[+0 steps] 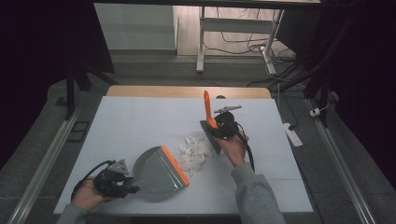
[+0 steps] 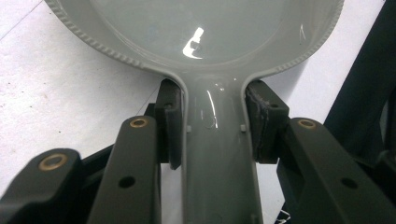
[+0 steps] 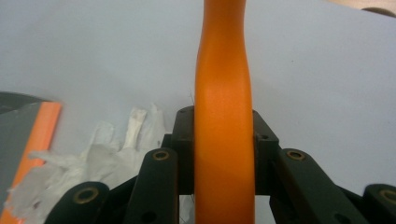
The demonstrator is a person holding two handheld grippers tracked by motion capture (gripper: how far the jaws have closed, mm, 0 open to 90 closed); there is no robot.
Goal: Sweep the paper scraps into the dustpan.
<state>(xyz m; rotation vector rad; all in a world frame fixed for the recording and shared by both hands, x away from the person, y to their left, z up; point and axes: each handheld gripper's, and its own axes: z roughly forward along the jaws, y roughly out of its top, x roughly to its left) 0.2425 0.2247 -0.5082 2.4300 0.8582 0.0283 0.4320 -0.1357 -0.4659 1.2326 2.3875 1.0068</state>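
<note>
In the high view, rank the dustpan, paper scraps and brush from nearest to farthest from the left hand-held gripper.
1. Dustpan: its handle is clamped in the left hand-held gripper.
2. Paper scraps: just past the pan's orange lip.
3. Brush: beyond the scraps, in the right hand-held gripper.

Table (image 1: 140,121) under white cover is carrying paper scraps (image 1: 192,153), lying just right of dustpan (image 1: 161,173) lip.

Dustpan (image 1: 156,172): grey, orange lip. Brush handle (image 1: 208,108): orange; bristle head dark. Paper scraps (image 1: 194,151): white. Table cover (image 1: 140,126): plain white over a tan wooden edge. Both grippers' jaws black.
</note>
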